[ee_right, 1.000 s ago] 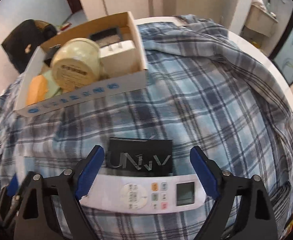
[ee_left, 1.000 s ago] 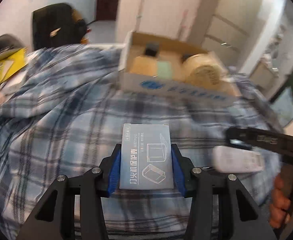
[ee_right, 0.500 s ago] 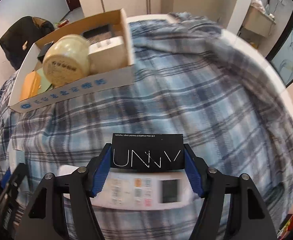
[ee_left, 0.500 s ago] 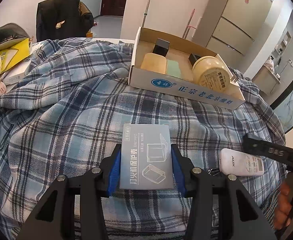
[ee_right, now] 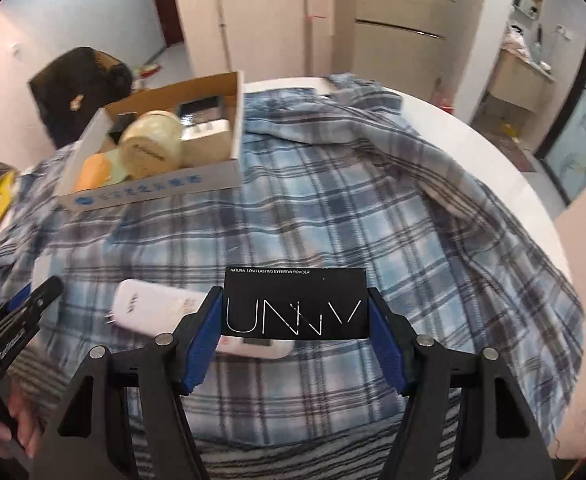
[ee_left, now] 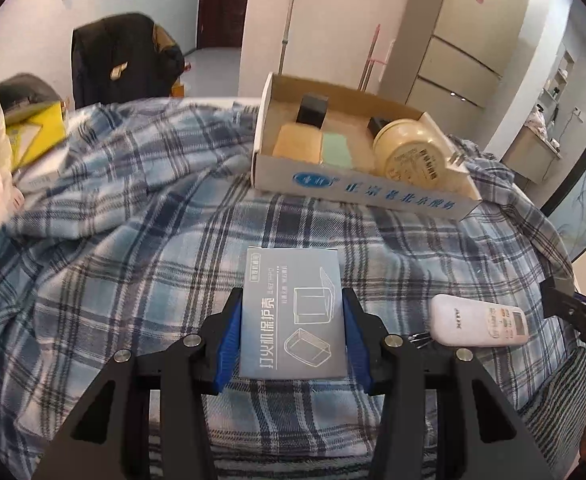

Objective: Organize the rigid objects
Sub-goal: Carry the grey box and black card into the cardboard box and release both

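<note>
Beneath everything we see the blue plaid blanket (ee_left: 133,264), and on it at about one o'clock from our left tool stands the cardboard tray (ee_left: 357,192), already carrying a cream jar (ee_left: 409,152), a tan block and a few dark pieces. In the right view that tray (ee_right: 153,190) lies at eleven o'clock, well apart from us. The white remote (ee_left: 479,320) lies loose on the cloth at three o'clock of the left gripper (ee_left: 293,320), untouched. The left gripper is clamped on the grey carton (ee_left: 293,312), its blue pads pressing both long edges. The change is on the other side: a second ago the right gripper (ee_right: 295,308) stood spread over the remote with the black eyebrow-powder box (ee_right: 295,304) lying beyond it, and now its pads squeeze that box, raised so the remote (ee_right: 149,304) shows under and to nine o'clock of it. We judge both tools are loaded and the tray run comes next, with the remote left for afterwards.
</note>
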Action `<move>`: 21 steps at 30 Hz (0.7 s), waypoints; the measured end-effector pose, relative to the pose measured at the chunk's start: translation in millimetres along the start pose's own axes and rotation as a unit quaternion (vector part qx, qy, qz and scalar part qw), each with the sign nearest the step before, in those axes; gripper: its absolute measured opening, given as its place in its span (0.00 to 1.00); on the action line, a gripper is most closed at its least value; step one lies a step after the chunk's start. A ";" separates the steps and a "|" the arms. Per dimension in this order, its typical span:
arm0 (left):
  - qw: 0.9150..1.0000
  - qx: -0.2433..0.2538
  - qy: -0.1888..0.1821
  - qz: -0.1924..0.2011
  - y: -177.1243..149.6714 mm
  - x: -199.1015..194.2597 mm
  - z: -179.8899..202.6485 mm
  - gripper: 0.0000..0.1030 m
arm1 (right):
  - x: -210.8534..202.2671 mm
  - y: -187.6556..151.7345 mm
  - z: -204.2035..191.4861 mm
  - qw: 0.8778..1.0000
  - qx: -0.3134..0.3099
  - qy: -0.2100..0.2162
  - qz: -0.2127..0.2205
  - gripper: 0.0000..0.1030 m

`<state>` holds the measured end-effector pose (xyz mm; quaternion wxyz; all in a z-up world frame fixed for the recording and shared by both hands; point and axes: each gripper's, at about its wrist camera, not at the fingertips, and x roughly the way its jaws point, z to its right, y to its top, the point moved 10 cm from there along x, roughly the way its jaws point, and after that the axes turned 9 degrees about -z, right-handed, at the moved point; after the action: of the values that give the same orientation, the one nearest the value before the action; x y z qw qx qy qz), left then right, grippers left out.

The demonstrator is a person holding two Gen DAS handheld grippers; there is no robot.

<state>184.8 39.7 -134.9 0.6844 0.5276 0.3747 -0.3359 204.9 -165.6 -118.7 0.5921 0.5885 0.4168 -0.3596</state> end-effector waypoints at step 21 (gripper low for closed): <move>0.994 0.046 -0.002 0.103 80.6 -139.7 28.0 0.48 | -94.4 71.8 14.1 0.991 -0.025 0.039 0.127 0.65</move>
<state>189.2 38.9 28.8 0.6911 0.5939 0.3010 -0.2812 234.5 -182.3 -4.1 0.6308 0.6353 0.3706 -0.2474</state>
